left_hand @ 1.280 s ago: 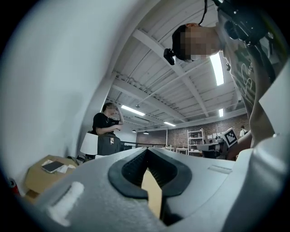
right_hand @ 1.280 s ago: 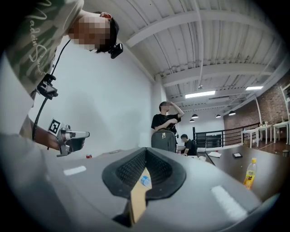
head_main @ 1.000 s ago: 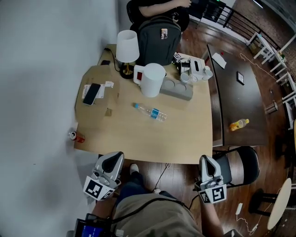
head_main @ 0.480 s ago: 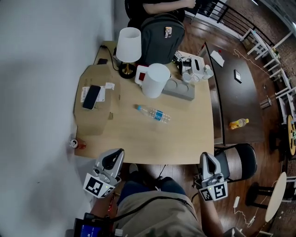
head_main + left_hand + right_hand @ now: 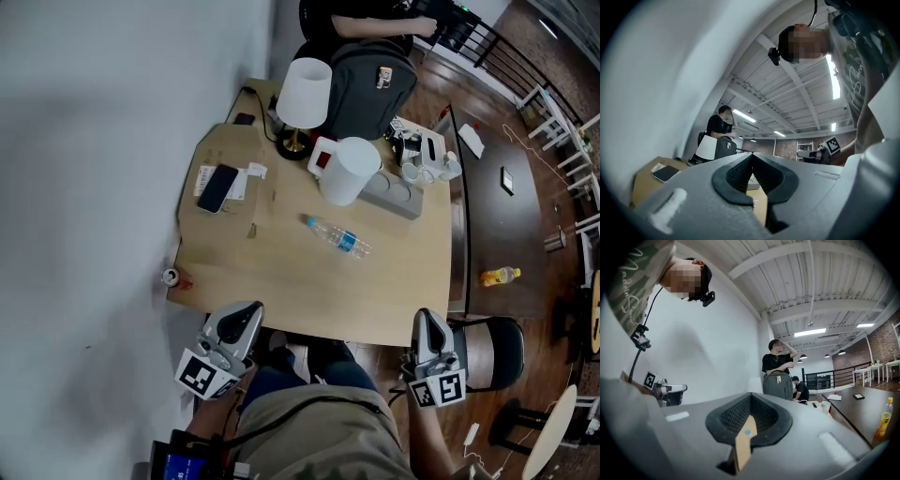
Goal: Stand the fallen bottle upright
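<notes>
Tools first: the left tool [image 5: 246, 317] and the right tool [image 5: 427, 321] are both hanging just short of the bench's [image 5: 281, 272] near edge, each with its jaws pressed together on nothing. Neither is touching the bottle [image 5: 336, 235], which is lying flat near the middle of the bench, well apart from both and just in front of the white jug [image 5: 349, 171].

To do the reach well, one tool should be spreading its jaws before arriving, coming in across the bottle rather than along it, and pinching near the cap end so that the base can be swinging down onto the bench.

The bottle's long axis is running slantwise in the head view. The cap is pointing up-left toward the lamp [image 5: 304, 94] and the base down-right. Its label looks blue, though it is too small to be sure.
</notes>
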`<control>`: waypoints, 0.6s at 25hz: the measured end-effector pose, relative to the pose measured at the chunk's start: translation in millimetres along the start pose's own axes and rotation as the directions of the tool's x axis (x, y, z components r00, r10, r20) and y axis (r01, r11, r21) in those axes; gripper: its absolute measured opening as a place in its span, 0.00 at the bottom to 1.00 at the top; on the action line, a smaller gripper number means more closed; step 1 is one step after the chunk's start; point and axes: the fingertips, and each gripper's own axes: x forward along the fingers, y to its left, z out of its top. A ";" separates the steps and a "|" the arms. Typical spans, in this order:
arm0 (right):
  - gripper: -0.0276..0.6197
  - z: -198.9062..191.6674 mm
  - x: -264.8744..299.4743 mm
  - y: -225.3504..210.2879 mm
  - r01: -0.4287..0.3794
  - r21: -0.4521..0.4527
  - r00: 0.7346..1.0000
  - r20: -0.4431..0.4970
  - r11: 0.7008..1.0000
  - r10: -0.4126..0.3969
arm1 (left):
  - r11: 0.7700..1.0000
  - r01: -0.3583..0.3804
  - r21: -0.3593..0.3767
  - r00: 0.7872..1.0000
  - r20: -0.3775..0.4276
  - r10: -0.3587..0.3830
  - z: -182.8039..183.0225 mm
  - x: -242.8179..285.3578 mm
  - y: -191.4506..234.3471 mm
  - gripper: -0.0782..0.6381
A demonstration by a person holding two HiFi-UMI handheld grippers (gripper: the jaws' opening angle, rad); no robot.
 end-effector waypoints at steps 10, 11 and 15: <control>0.05 -10.3 40.5 -22.1 -0.102 -0.002 0.995 0.006 0.995 0.102 | 0.992 -0.106 0.062 0.992 -0.057 0.110 -5.8 18.3 6.0 0.11; 0.05 -11.7 45.0 -29.5 -0.108 0.002 0.994 0.005 0.994 0.108 | 0.991 -0.115 0.065 0.991 -0.057 0.119 -6.2 25.6 5.8 0.11; 0.05 -12.7 56.2 -59.2 -0.130 0.005 0.991 0.012 0.992 0.130 | 0.989 -0.127 0.075 0.990 -0.054 0.132 -8.0 57.5 -0.5 0.11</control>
